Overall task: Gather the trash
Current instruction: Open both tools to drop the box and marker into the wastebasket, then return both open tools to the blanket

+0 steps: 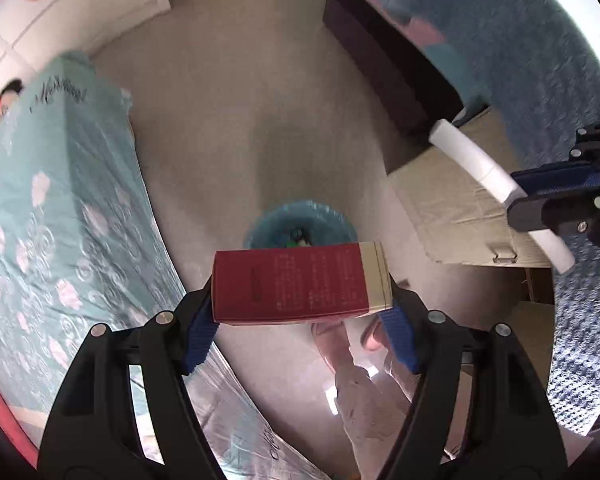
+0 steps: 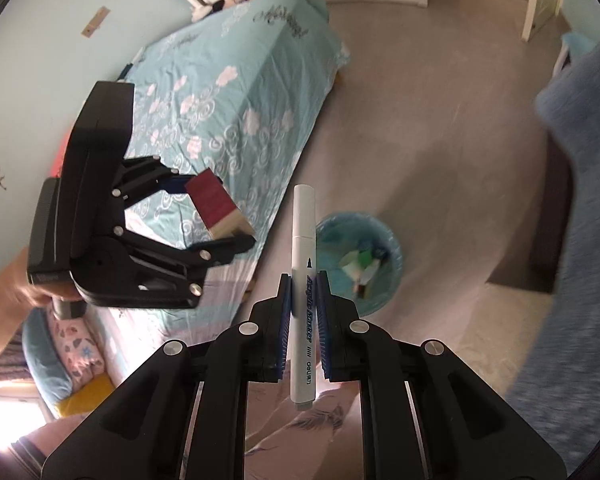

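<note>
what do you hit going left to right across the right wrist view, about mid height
left gripper holding the red box → white marker in the right gripper → blue bin with trash inside → blue knitted blanket

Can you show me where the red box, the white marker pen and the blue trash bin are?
red box [image 1: 296, 286], left wrist view, on its red front face.
white marker pen [image 2: 305, 216], right wrist view, on its cap.
blue trash bin [image 2: 392, 240], right wrist view, on its far rim.
</note>
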`<state>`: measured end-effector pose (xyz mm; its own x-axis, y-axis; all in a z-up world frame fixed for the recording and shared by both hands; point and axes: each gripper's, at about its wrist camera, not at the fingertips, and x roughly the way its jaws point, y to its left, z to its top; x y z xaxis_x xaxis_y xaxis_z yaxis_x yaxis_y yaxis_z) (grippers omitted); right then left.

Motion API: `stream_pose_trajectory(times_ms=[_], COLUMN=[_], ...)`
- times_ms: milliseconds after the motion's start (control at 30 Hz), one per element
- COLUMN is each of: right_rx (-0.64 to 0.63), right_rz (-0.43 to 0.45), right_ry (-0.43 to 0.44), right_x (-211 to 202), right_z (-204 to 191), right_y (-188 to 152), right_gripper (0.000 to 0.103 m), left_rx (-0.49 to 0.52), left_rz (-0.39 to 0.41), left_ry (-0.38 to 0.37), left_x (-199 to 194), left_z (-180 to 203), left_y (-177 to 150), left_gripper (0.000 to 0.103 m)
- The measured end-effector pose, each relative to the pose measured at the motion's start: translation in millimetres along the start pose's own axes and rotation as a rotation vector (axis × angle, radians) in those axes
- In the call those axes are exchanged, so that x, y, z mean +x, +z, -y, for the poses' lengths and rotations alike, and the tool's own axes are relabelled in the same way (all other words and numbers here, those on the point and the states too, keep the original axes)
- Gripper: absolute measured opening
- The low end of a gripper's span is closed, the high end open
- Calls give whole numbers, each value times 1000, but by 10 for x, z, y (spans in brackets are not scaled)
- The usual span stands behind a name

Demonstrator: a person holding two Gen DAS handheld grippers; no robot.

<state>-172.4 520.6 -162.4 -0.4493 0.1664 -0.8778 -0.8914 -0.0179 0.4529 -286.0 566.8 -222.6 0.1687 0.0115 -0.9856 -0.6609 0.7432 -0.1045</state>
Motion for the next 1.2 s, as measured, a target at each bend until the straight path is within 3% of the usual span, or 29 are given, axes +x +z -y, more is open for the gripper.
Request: stream_pose_trajectory(times_ms=[133, 167, 200, 267, 367, 600, 800, 867, 1067, 1200], right_rx=[7, 9, 11, 20, 43, 71, 148, 183, 344, 486], right_rz=[-21, -24, -22, 6, 25, 100, 216, 254, 395, 481], right_ry=[12, 10, 1, -41, -42, -74, -133, -158, -271, -373], right_x=[253, 282, 282, 211, 78, -481, -1150, -1373, -2112, -2627], right_z=[-14, -15, 0, 25, 98, 155, 261, 320, 533, 661], right_y=[-23, -15, -18, -20, -29, -183, -571, -752, -1515, -2251], right_gripper=[17, 23, 42, 54, 54, 54, 57, 59, 61, 62], left_rx=[-18, -20, -21, -10, 16, 52, 154, 211, 453, 612], left_rz=[-31, -37, -50, -65, -66, -38, 12, 32, 95, 125], left_ry=[-23, -23, -19, -7, 16, 23, 23, 30, -49, -86], left_x=[223, 261, 303, 341, 302, 24, -350, -489, -876, -1059], left_z=[-74, -91, -102, -111, -87, 46, 336, 499, 1195, 1786], left_y=[-88, -103, -110, -115, -119, -148, -68, -10, 196, 316], left_gripper=[69, 71, 74, 76, 82, 83, 83, 83, 83, 83])
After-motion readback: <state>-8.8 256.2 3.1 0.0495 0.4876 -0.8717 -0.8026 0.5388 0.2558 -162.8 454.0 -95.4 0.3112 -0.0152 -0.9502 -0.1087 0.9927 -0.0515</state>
